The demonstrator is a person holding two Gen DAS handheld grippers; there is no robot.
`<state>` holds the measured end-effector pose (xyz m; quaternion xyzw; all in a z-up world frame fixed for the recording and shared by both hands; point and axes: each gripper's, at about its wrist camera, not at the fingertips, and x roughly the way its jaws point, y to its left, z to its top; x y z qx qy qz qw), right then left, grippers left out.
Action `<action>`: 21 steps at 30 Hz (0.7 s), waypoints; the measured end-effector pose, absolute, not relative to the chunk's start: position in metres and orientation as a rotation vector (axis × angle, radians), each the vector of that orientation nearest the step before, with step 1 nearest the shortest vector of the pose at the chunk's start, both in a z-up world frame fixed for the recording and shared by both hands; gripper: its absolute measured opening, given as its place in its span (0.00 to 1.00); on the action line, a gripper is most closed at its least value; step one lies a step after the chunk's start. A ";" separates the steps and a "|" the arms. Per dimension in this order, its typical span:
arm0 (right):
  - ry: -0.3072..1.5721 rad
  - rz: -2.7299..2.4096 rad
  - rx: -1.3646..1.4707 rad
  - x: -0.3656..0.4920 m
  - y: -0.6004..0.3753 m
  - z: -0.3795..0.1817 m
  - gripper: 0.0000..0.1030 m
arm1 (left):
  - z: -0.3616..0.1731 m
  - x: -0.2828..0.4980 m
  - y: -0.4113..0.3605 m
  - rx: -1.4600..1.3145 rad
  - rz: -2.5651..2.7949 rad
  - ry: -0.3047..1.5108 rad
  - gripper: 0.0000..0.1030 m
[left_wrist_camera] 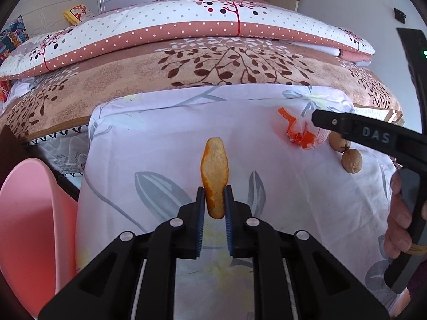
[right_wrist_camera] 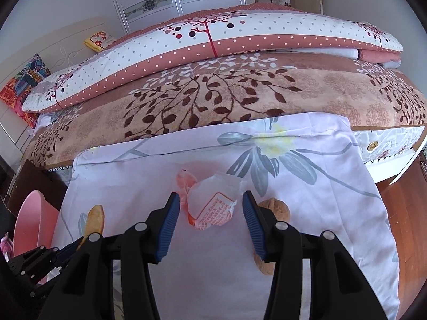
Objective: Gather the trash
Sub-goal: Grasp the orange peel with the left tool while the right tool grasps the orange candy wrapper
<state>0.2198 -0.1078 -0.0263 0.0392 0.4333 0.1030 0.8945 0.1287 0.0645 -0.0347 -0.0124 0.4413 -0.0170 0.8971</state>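
My left gripper [left_wrist_camera: 214, 190] is shut on a piece of orange peel [left_wrist_camera: 214, 176], held upright above the white floral cloth [left_wrist_camera: 165, 138]. The right wrist view shows the same peel [right_wrist_camera: 94, 221] at lower left, in the left gripper [right_wrist_camera: 78, 244]. My right gripper [right_wrist_camera: 210, 200] is open over a crumpled white and orange wrapper [right_wrist_camera: 213, 208], which lies between its blue pads without touching them. From the left wrist view the wrapper [left_wrist_camera: 299, 130] lies beside the right gripper [left_wrist_camera: 320, 118]. Two walnuts [left_wrist_camera: 351, 161] lie just right of the wrapper; one walnut [right_wrist_camera: 275, 208] sits behind the right finger.
A pink bin [left_wrist_camera: 32, 226] stands left of the cloth, also seen low in the right wrist view as a pink bin [right_wrist_camera: 26, 221]. Behind the cloth rise a brown leaf-patterned blanket [left_wrist_camera: 213, 66] and a dotted quilt [left_wrist_camera: 186, 24]. A hand [left_wrist_camera: 400, 213] grips the right tool.
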 end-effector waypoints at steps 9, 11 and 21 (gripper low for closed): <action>0.893 0.240 0.072 0.219 -0.098 -0.034 0.28 | -0.022 0.120 0.069 -0.045 -0.014 0.898 0.13; 0.878 0.252 0.085 0.212 -0.100 -0.029 0.27 | -0.021 0.118 0.071 -0.051 -0.006 0.896 0.13; 0.812 0.345 0.102 0.165 -0.087 0.003 0.27 | 0.000 0.092 0.091 -0.084 0.069 0.841 0.13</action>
